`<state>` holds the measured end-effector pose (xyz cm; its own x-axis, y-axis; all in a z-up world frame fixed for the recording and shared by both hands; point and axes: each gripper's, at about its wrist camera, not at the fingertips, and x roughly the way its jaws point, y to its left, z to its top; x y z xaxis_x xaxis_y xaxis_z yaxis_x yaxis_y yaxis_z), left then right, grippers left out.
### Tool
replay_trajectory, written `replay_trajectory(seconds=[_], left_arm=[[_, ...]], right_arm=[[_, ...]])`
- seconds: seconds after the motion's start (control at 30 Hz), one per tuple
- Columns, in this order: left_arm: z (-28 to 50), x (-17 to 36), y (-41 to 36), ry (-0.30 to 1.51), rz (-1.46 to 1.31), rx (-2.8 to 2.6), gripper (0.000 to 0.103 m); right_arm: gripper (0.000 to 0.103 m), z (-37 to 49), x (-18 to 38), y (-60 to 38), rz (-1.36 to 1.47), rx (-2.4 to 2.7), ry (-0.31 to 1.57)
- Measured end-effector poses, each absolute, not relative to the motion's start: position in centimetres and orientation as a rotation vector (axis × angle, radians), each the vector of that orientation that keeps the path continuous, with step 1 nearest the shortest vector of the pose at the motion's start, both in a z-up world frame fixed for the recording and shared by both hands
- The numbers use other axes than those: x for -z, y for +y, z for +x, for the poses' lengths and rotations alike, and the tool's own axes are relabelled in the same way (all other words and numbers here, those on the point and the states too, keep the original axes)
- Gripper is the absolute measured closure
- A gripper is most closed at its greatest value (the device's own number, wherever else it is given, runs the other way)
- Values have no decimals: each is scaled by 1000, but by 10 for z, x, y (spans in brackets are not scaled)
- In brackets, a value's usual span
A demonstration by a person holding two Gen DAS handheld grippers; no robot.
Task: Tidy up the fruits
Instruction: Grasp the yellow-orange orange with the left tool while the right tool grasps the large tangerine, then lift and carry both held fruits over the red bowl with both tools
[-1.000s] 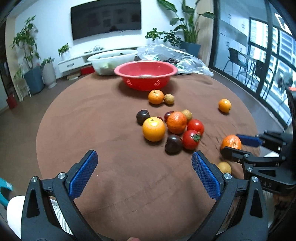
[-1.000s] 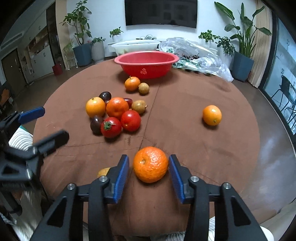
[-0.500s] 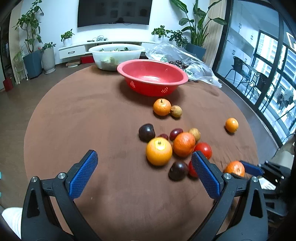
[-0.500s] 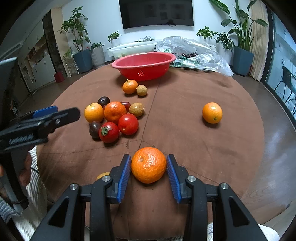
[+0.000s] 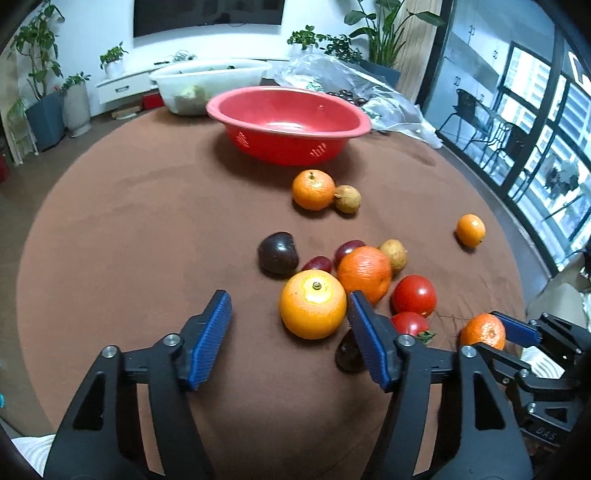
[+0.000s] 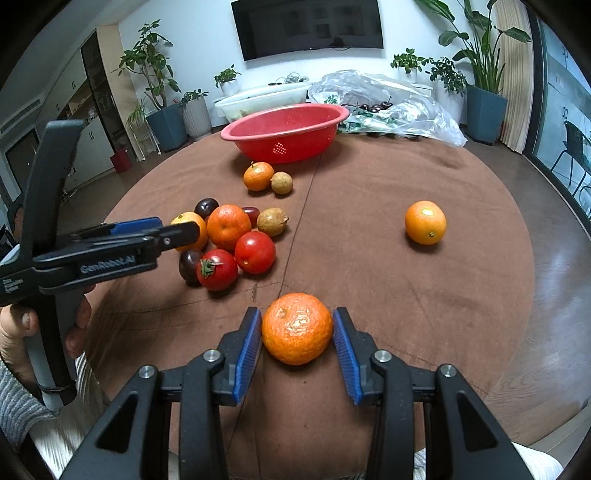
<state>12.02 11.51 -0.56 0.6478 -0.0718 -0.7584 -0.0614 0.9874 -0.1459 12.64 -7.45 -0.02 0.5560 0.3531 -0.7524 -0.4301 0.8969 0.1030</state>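
Between left gripper fingers, now closing from wide apart: yellow orange, right pad touching, left pad clear. Right gripper clamped on mandarin above surface. Both bound for red bowl, likely.

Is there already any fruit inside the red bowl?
No. In the left wrist view the red bowl shows a bare inside, with all fruit lying on the brown table.

A wall television, potted plants and a crumpled plastic bag sit behind the table.
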Motion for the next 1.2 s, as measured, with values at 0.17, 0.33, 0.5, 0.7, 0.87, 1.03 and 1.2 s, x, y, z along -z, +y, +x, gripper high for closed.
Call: replay_trajectory(seconds=[0.17, 0.33, 0.5, 0.7, 0.87, 1.03, 1.2], left_arm=[[120, 6, 110, 865, -164, 60, 65], [119, 7, 106, 869, -173, 76, 67], [114, 5, 110, 875, -181, 71, 67], [108, -5, 120, 856, -197, 59, 67], [105, -17, 126, 835, -217, 69, 67], [110, -29, 130, 824, -217, 73, 67], [122, -42, 137, 811, -225, 76, 67]], right_arm=[[60, 127, 1, -73, -109, -459, 863], [60, 127, 1, -73, -107, -461, 864], [60, 128, 0, -76, -76, -470, 867], [60, 129, -4, -87, -1, -495, 866], [60, 133, -9, -95, 75, -517, 870], [60, 142, -16, -103, 151, -546, 873], [60, 158, -33, -104, 184, -563, 847]])
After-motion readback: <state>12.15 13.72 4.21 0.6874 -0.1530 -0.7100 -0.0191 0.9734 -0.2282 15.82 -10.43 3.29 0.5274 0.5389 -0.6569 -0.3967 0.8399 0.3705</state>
